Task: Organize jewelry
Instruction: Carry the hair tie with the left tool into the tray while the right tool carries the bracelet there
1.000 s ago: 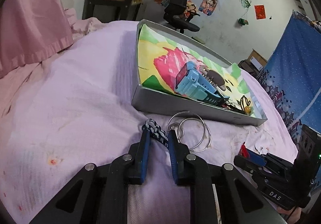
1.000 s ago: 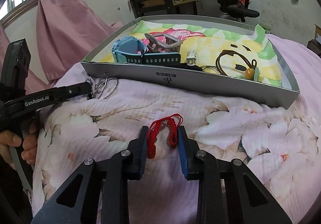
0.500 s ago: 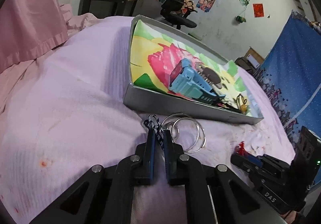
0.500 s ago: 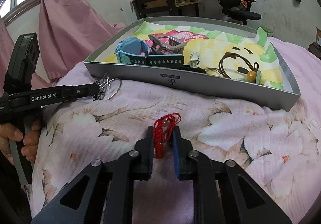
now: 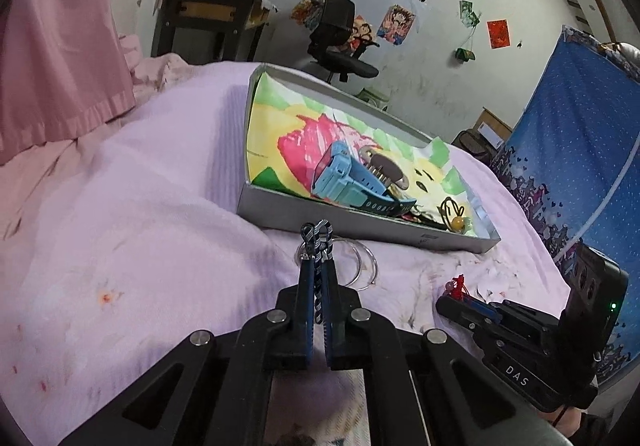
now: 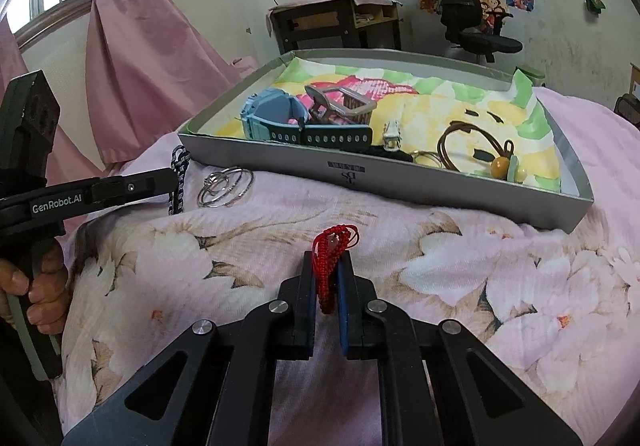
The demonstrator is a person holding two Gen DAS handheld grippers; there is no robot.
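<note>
A blue watch, hair clip and cord necklace already lie in the box at upper centre, while the left tool pinches a braided bracelet, the right tool, closing, pinches a red bracelet, and silver rings remain on the bed.

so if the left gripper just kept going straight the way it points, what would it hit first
Probably the near wall of the grey tray, straight ahead of the left gripper, which is shut on a black-and-white braided bracelet. The silver rings lie just right of that line; depth is uncertain.
</note>
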